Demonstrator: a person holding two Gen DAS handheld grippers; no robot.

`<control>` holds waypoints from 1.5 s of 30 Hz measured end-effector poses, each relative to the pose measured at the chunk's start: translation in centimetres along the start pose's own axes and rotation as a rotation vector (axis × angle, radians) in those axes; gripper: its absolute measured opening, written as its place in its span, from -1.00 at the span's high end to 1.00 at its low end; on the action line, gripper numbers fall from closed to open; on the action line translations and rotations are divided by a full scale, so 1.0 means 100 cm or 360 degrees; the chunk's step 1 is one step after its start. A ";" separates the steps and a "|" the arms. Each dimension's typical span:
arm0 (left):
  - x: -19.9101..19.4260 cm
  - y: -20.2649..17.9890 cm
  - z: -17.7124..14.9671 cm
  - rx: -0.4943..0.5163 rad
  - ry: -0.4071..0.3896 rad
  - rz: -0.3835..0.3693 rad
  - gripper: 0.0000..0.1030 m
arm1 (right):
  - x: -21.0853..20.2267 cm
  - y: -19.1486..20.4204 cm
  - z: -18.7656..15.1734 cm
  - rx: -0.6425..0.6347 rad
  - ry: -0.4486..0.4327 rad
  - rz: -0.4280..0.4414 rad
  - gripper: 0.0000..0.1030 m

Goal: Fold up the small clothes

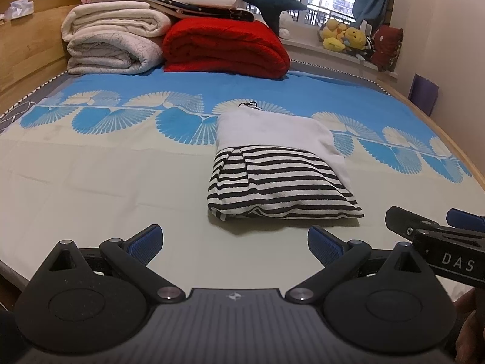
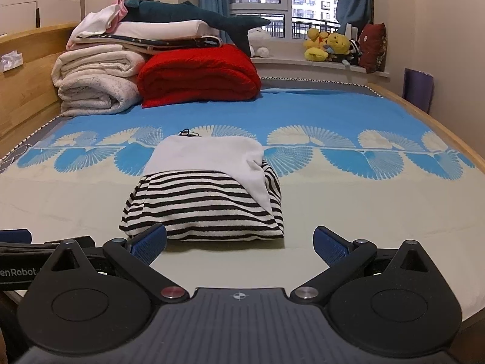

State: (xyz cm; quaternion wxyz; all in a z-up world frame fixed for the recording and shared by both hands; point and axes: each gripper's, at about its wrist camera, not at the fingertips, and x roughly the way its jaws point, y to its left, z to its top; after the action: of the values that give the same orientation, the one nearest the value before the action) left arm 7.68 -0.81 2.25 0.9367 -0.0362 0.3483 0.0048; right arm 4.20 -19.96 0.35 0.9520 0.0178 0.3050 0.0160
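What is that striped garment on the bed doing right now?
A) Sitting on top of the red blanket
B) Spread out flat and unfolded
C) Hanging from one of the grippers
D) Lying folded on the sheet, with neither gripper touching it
D: the striped garment lies folded on the bed sheet, while the left gripper and right gripper are both open, short of it.
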 end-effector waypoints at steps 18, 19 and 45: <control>0.004 0.001 0.000 -0.0014 0.0015 -0.0006 -0.98 | 0.000 0.000 -0.002 0.0003 0.0007 0.0000 -0.98; 0.004 0.000 0.000 -0.0014 0.0016 -0.0005 -0.98 | 0.000 0.000 -0.002 0.0005 0.0007 0.0000 -0.98; 0.004 0.000 -0.001 -0.0014 0.0019 -0.0005 -0.98 | 0.003 -0.001 -0.004 0.0018 0.0023 0.0001 -0.98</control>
State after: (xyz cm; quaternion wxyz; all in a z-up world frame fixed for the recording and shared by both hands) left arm 7.97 -0.79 1.92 0.9344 -0.0409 0.3538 0.0047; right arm 4.25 -20.02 -0.15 0.9497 0.0232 0.3121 0.0146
